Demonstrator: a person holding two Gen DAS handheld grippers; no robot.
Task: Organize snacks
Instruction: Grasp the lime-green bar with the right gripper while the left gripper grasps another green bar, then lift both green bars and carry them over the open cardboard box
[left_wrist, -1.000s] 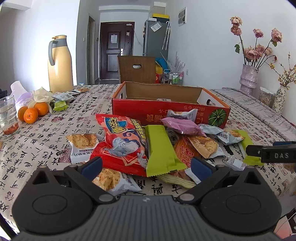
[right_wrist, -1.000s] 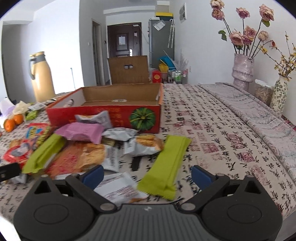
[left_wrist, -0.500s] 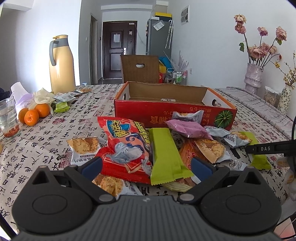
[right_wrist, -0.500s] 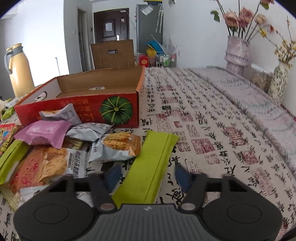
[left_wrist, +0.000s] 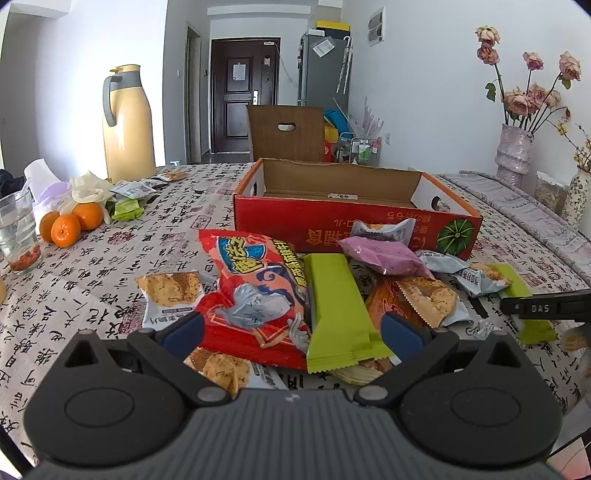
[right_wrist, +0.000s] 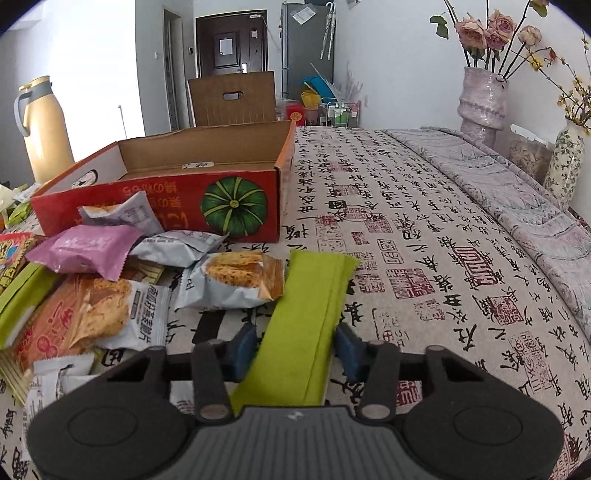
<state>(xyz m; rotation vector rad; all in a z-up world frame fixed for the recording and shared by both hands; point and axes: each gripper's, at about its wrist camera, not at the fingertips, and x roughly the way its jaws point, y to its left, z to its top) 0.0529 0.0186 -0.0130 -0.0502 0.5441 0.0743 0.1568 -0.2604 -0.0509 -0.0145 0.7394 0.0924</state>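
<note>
In the lower middle of the right wrist frame, the right gripper (right_wrist: 295, 347) is pinching a green snack bar (right_wrist: 306, 325) lying on the tabletop (right_wrist: 424, 240) right of the snack pile, while the left gripper (left_wrist: 291, 328) is hovering spread wide over a red snack bag (left_wrist: 255, 291).

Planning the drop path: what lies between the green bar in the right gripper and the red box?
In the right wrist view, only bare tablecloth separates the green bar from the red box.
</note>
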